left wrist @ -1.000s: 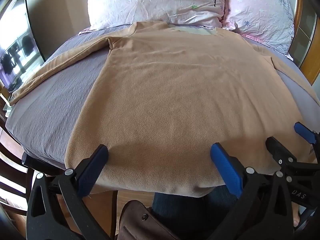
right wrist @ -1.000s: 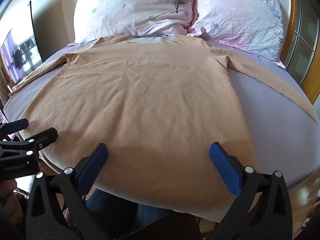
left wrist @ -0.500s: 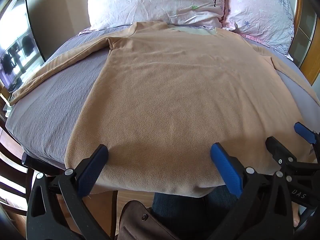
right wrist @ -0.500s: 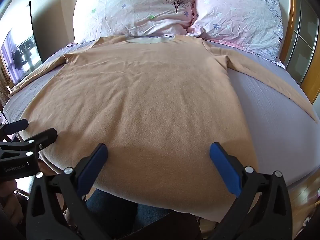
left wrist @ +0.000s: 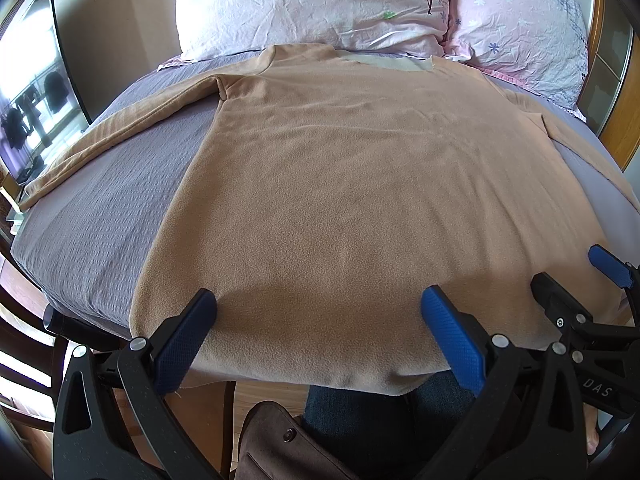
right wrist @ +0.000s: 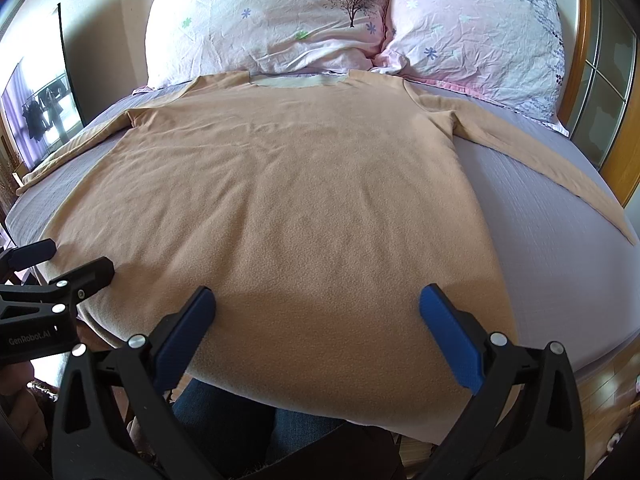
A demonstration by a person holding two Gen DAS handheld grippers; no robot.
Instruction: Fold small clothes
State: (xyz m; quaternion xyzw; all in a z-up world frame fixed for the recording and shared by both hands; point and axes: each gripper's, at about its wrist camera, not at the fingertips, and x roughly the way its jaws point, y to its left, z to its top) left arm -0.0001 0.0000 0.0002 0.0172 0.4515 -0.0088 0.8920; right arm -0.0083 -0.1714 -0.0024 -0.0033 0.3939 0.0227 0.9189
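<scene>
A tan long-sleeved fleece shirt [left wrist: 352, 184] lies flat on the bed, collar toward the pillows, both sleeves spread out to the sides; it also shows in the right wrist view [right wrist: 288, 200]. Its hem hangs slightly over the near bed edge. My left gripper [left wrist: 318, 312] is open and empty just above the hem, left of centre. My right gripper [right wrist: 318, 312] is open and empty above the hem, further right. The right gripper shows in the left wrist view [left wrist: 576, 280], and the left gripper shows in the right wrist view [right wrist: 60, 264].
The bed has a grey-purple sheet [left wrist: 100, 208] and two floral pillows [right wrist: 272, 20] at the head. A wooden frame [right wrist: 616, 152] stands at the right. A mirror [left wrist: 28, 92] leans at the left. The person's jeans [left wrist: 360, 420] and a brown bag [left wrist: 280, 448] are below the bed edge.
</scene>
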